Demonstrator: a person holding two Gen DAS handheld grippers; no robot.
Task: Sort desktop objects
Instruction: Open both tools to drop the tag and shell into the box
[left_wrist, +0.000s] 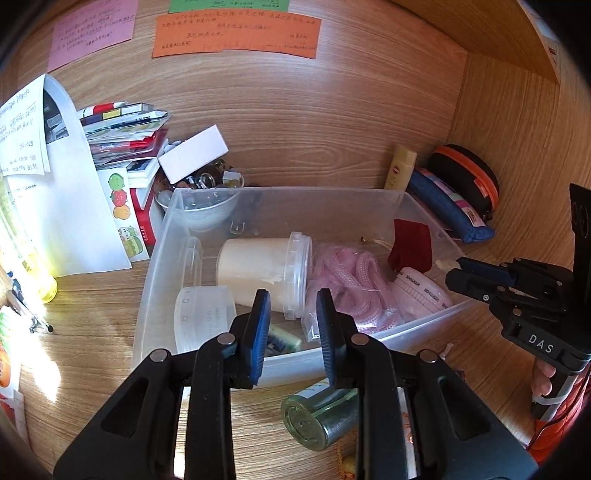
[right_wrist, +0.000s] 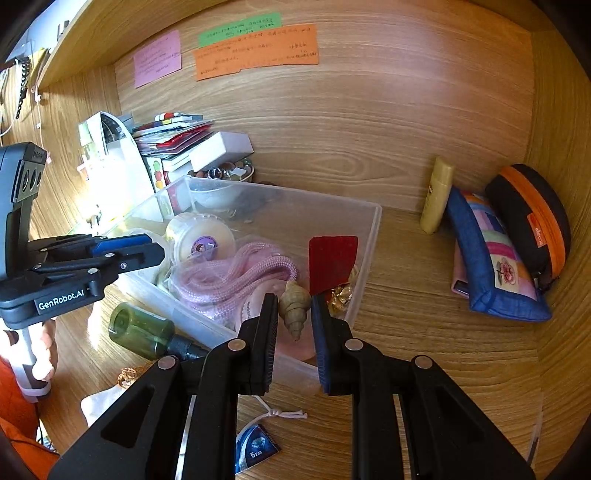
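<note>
1 clear plastic bin (right_wrist: 369, 236) holds 1 lidded jar (left_wrist: 262, 271), 1 pink cord bundle (right_wrist: 236, 277) and 1 red pouch (right_wrist: 332, 262), while the right gripper (right_wrist: 294, 325), jaws parted, frames 1 spiral shell (right_wrist: 294, 306) untouched over its near corner, and the left gripper (left_wrist: 293, 325) hovers unclenched beside 1 green bottle (left_wrist: 321, 417).

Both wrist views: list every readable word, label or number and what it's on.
"DAS": on the right gripper body, seen from the left wrist.
"GenRobot.AI": on the left gripper body, seen from the right wrist.
"5 PCS": on the blue packet on the desk.
Orange note, pink note, green note: handwriting, too small to read.
Orange tag on the black case: blurred.
Pink jar lid: print too blurred.
</note>
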